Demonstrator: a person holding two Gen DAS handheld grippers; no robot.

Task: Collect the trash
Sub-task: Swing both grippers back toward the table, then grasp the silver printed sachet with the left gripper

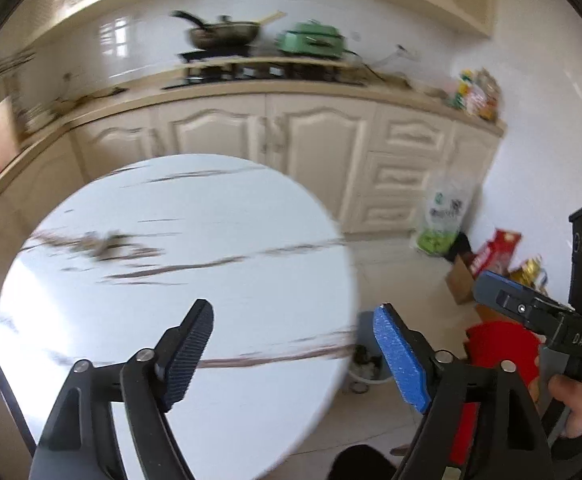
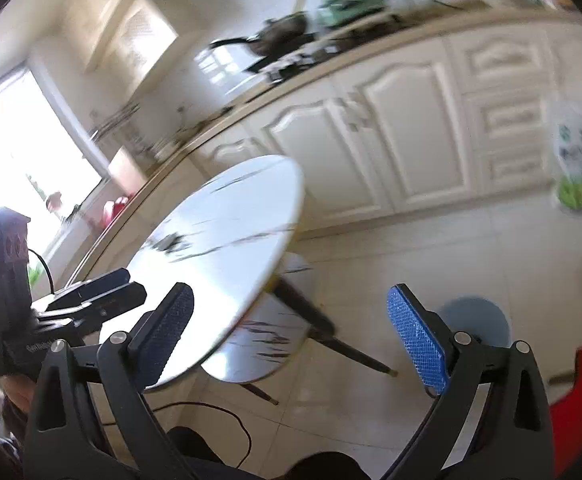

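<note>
My left gripper [image 1: 295, 356] is open with nothing between its pads, held over the near edge of a round white marble-patterned table [image 1: 171, 260]. Just past the table's right edge, a grey-blue trash bin [image 1: 365, 360] stands on the floor with dark and white bits inside. My right gripper [image 2: 291, 344] is open and holds nothing, above the floor between the table [image 2: 219, 240] and the bin [image 2: 473, 320]. A hand [image 1: 579, 404] holds the right tool at the right edge of the left wrist view. Both views are blurred.
Cream cabinets [image 1: 311, 144] carry a counter with a wok [image 1: 223, 34] and a green pot [image 1: 311, 42]. A green-and-white bag [image 1: 443, 216], a red box [image 1: 495, 252] and cardboard stand on the floor at right. A red object [image 1: 503, 344] is beside the bin. A black cable [image 2: 227, 416] lies on the tiles.
</note>
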